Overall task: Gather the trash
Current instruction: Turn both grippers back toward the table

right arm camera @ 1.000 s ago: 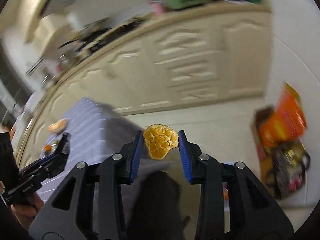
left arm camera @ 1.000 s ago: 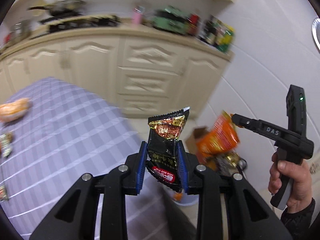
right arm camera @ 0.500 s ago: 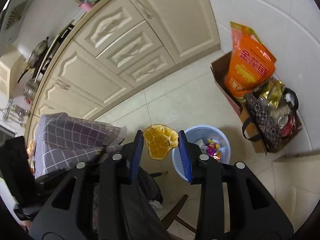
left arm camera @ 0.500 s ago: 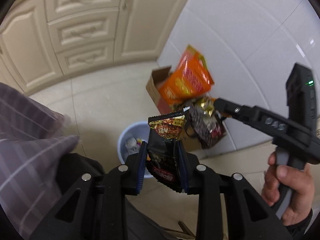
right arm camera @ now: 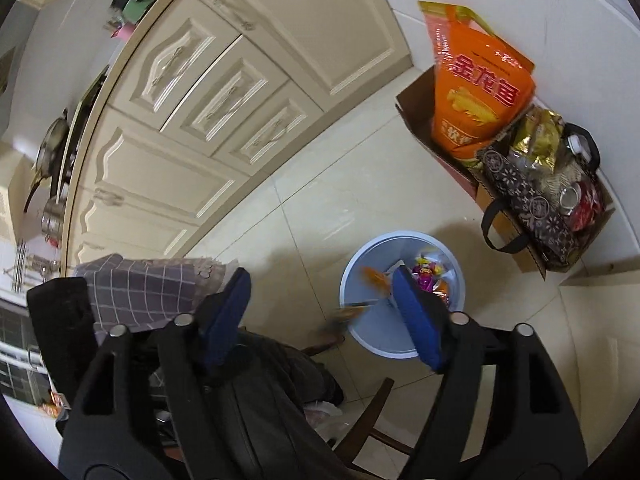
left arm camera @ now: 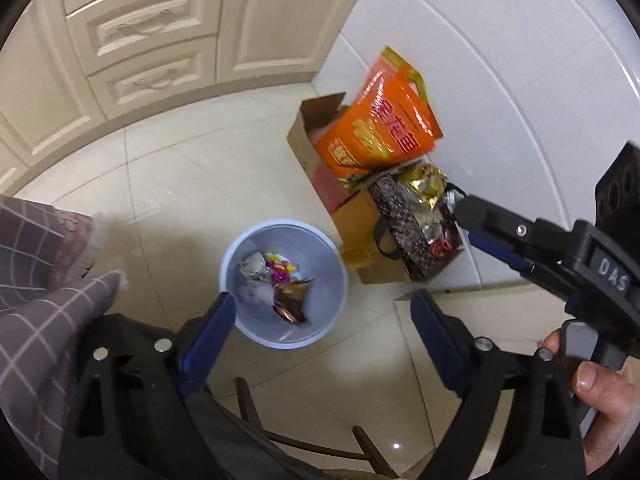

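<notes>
Opening wide and empty: left gripper and right gripper, both spreading above the blue bin. Dropping into it: dark wrapper, blurred orange peel. Sitting beyond: cardboard box.

In the right wrist view, an orange scrap beside the right claw's right finger is smeared by blur, as is another streak at the bin's near rim; what they are cannot be told. That finger hides part of the bin's contents. In the left wrist view, the wrappers in the bin, beyond the left claw, are too small and blurred to name. The hand to the right is cut off by the picture's edge.
</notes>
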The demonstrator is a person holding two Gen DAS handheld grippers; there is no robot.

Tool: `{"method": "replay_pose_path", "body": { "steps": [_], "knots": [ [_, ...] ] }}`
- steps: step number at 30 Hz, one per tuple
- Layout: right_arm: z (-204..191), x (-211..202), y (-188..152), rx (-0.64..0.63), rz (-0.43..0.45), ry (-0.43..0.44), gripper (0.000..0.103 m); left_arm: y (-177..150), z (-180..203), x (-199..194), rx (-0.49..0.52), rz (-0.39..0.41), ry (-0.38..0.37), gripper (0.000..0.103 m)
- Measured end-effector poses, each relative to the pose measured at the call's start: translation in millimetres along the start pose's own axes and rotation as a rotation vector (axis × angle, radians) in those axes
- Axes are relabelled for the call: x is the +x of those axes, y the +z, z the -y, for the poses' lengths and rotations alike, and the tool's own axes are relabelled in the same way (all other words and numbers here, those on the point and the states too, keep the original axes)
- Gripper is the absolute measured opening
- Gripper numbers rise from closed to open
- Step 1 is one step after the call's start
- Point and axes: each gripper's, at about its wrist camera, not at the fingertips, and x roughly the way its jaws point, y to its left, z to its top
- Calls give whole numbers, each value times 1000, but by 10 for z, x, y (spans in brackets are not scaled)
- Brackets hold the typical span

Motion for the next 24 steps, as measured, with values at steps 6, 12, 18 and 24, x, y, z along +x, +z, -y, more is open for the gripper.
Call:
{"method": "replay_pose_path", "body": {
  "steps": [6, 12, 18, 24],
  "knots": [
    [-54, -42, -8, -5, 30, -59, 97, 10, -97, -344, -20, 100, 54, 90],
    [-237, -57, -29, -50, 27, -73, 97, -24, -148, -800, -52, 223, 90, 91],
    [-535, -155, -56, -107, 36, -53, 97, -103, -179, -1293, -56, 328, 101, 91],
    [-974, -326, -62, -192, 68, -7, 97, -242, -294, -1799, -80, 431, 123, 91]
  ]
}}
